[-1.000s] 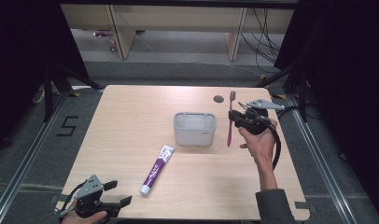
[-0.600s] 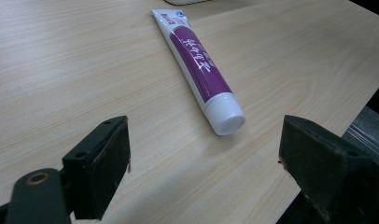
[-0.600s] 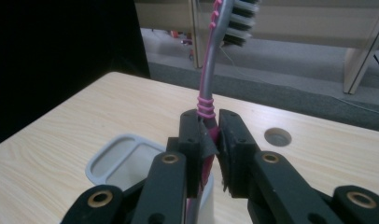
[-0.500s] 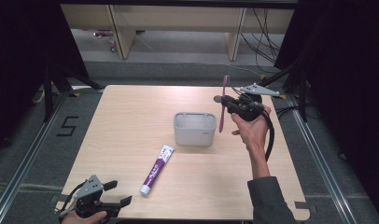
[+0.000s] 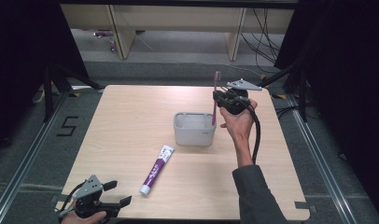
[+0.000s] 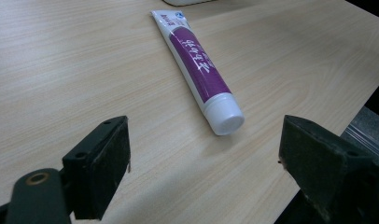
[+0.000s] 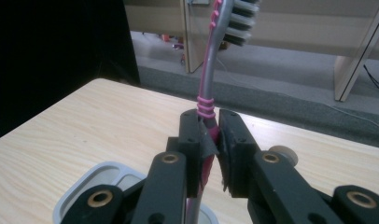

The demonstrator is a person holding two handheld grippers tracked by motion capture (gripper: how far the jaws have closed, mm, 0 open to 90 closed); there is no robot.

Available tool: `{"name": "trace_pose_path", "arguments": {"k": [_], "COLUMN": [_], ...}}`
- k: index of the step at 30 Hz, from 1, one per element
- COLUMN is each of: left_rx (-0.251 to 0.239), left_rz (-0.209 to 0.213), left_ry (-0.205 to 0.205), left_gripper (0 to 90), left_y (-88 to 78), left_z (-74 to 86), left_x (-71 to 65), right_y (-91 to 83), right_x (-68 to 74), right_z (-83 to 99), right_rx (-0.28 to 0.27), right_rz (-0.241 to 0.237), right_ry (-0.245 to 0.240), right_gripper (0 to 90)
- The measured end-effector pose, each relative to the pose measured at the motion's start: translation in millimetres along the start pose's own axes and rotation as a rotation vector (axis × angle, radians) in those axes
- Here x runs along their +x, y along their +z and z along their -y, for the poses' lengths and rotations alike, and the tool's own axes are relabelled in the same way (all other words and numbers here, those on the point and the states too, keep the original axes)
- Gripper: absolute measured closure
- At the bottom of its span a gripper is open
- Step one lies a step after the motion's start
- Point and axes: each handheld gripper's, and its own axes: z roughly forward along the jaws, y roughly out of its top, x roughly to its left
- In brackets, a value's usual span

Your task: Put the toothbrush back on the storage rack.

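From above, the right tool (image 5: 219,99) grips a toothbrush (image 5: 215,95) upright over the grey holder (image 5: 194,135); toothpaste (image 5: 157,169) lies on open bench (image 5: 127,116). The left tool (image 5: 114,193) sits at the near edge. Its own view shows the jaws spread, nothing between them, toothpaste (image 6: 197,70) ahead. The right tool's view shows the jaws clamped on the toothbrush (image 7: 207,105) handle above the holder (image 7: 92,182).

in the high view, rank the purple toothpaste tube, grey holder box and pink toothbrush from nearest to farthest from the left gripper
From the left gripper at the table's near left corner:
1. Purple and white toothpaste tube, lying just right of it on the wooden table.
2. Grey plastic holder box, mid-table.
3. Pink toothbrush, upright in the right gripper over the box's right end.
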Motion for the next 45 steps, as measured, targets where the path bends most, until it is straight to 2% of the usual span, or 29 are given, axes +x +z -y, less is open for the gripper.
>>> {"name": "trace_pose_path", "arguments": {"k": [1, 3, 8, 10, 12, 13, 15, 16, 17, 19, 21, 22, 23, 24, 27, 28, 29, 31, 34, 36, 38, 40, 41, 43, 44, 45], "left_rx": [0.0, -0.001, -0.001, -0.002, -0.001, -0.001, -0.001, -0.001, -0.001, -0.001, 0.0, 0.0, 0.0, 0.0, 0.0, 0.001, 0.001, 0.0, -0.001, -0.001, -0.001, -0.005, -0.008, -0.005, -0.006, -0.007], "left_rz": [0.0, 0.0, -0.001, -0.001, 0.0, 0.0, 0.001, 0.0, 0.0, 0.0, 0.001, 0.001, 0.001, 0.001, 0.001, 0.001, 0.001, 0.001, -0.001, -0.001, -0.002, -0.001, 0.0, 0.0, 0.0, 0.0], "left_ry": [0.001, 0.001, 0.001, 0.001, 0.001, 0.001, 0.0, 0.0, 0.0, 0.0, 0.0, 0.001, 0.001, 0.001, 0.001, 0.001, 0.001, -0.001, -0.001, -0.001, -0.001, -0.001, -0.002, 0.0, -0.002, -0.002], "left_gripper": [16.1, 16.1, 16.1, 16.1, 16.2, 16.1, 16.2, 16.1, 16.1, 16.1, 16.1, 16.2, 16.1, 16.1, 16.1, 16.1, 16.1, 16.2, 16.1, 16.1, 16.2, 16.1, 16.1, 16.2, 16.1, 16.1], "left_y": [0.0, 0.0, 0.0, -0.1, 0.0, 0.1, 0.1, 0.1, 0.1, 0.1, 0.1, 0.2, 0.2, 0.2, 0.3, 0.3, 0.3, 0.6, 0.6, 0.7, 0.6, 1.0, 1.5, 1.5, 1.5, 1.5], "left_z": [0.0, 0.1, 0.1, 0.1, 0.2, 0.2, 0.2, 0.1, 0.2, 0.3, 0.2, 0.3, 0.4, 0.3, 0.3, 0.4, 0.3, 0.3, 0.4, 0.3, 0.4, 0.5, 0.7, 0.8, 0.8, 0.6], "left_x": [-0.1, -0.2, -0.1, -0.2, -0.3, -0.3, -0.4, -0.5, -0.5, -0.5, -0.4, -0.3, -0.4, -0.4, -0.3, -0.2, -0.2, -0.6, -0.6, -0.5, -0.6, -1.0, -1.0, -0.8, -0.9, -0.9], "right_y": [1.5, 3.5, 9.8, 12.0, 14.1, 15.9, 18.9, 21.1, 22.3, 25.7, 28.1, 29.5, 30.7, 32.1, 34.7, 34.8, 34.9, 36.7, 37.7, 36.5, 36.9, 35.8, 36.2, 36.9, 36.4, 37.7], "right_x": [-0.6, 0.6, -2.8, -2.5, -2.5, -2.9, -1.9, -2.9, -2.1, -2.4, -1.2, -1.6, -0.2, -1.0, -1.2, 0.9, -0.8, 0.2, -1.8, -1.0, -2.7, 0.3, -0.2, -0.3, 2.2, 0.4], "right_z": [0.2, 0.5, 2.8, 4.5, 6.2, 7.4, 9.9, 11.4, 12.9, 16.6, 20.2, 22.1, 23.7, 25.7, 29.6, 31.1, 32.0, 34.7, 38.6, 41.0, 43.7, 45.7, 46.6, 49.2, 50.2, 51.2], "right_rx": [-0.003, -0.008, -0.019, -0.019, -0.024, -0.024, -0.011, -0.011, -0.001, -0.001, 0.011, 0.009, 0.018, 0.022, 0.028, 0.034, 0.039, 0.038, 0.054, 0.063, 0.058, 0.072, 0.069, 0.068, 0.081, 0.076], "right_rz": [0.0, 0.006, 0.017, 0.007, 0.0, 0.009, 0.011, 0.015, 0.011, 0.014, 0.014, 0.027, 0.021, 0.022, 0.022, 0.019, 0.025, 0.024, 0.009, 0.009, 0.002, -0.003, -0.001, 0.006, 0.002, -0.001], "right_ry": [-0.004, 0.029, 0.004, 0.038, 0.05, 0.034, 0.04, 0.017, 0.031, 0.023, 0.037, 0.014, 0.035, 0.022, 0.026, 0.058, 0.024, 0.035, 0.019, 0.036, 0.019, 0.04, 0.019, 0.016, 0.05, 0.025], "right_gripper": [80.2, 80.1, 80.1, 80.2, 80.1, 80.1, 80.1, 80.1, 80.1, 80.1, 80.1, 80.1, 80.1, 80.1, 80.1, 80.1, 80.1, 80.1, 80.1, 80.1, 80.0, 80.0, 80.0, 80.0, 80.0, 80.0]}}
